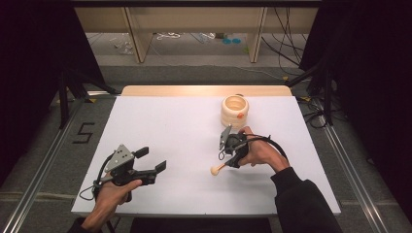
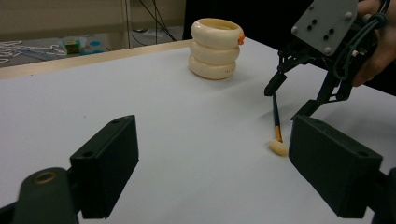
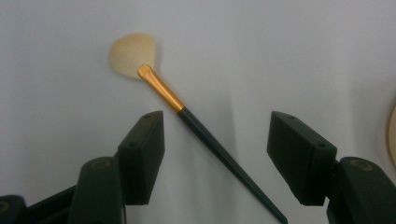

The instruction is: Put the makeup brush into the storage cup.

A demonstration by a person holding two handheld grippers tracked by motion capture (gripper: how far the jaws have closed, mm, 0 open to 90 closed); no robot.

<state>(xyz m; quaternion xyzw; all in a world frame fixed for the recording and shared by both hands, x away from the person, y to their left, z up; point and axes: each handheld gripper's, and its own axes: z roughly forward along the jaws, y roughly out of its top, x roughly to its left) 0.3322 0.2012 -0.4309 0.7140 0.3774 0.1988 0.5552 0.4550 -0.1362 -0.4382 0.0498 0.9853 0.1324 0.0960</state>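
White foam-like board covers the table (image 1: 160, 121), and on it lies a makeup brush (image 3: 187, 114) with a cream fan of bristles (image 3: 132, 55), a gold ferrule and a dark tapering handle. Taking the stack of three cream rings (image 1: 234, 111) as the landmark, the brush lies on the person's side of that stack, well apart from it, its bristle end pointing away from the stack toward the near edge of the table.

Directly over the brush handle is the right gripper (image 1: 229, 154), held in the person's right hand (image 1: 260, 151) between the ring stack and the bristle end. Its jaws stand partly open, one on each side of the handle with white table visible between each pad and the handle, so nothing is gripped; in the left gripper view the same gripper (image 2: 292, 100) hangs above the brush (image 2: 276, 122), tips close to the table, with the stack (image 2: 215, 48) behind it.

Far to the left of the ring stack and nearer the person, the left gripper (image 1: 153, 165) rests low over the table in the left hand (image 1: 114, 191). Its jaws are wide apart and hold nothing, only bare white surface lying between its pads (image 2: 109, 163). An orange tab (image 2: 241, 38) sticks out from the top ring.
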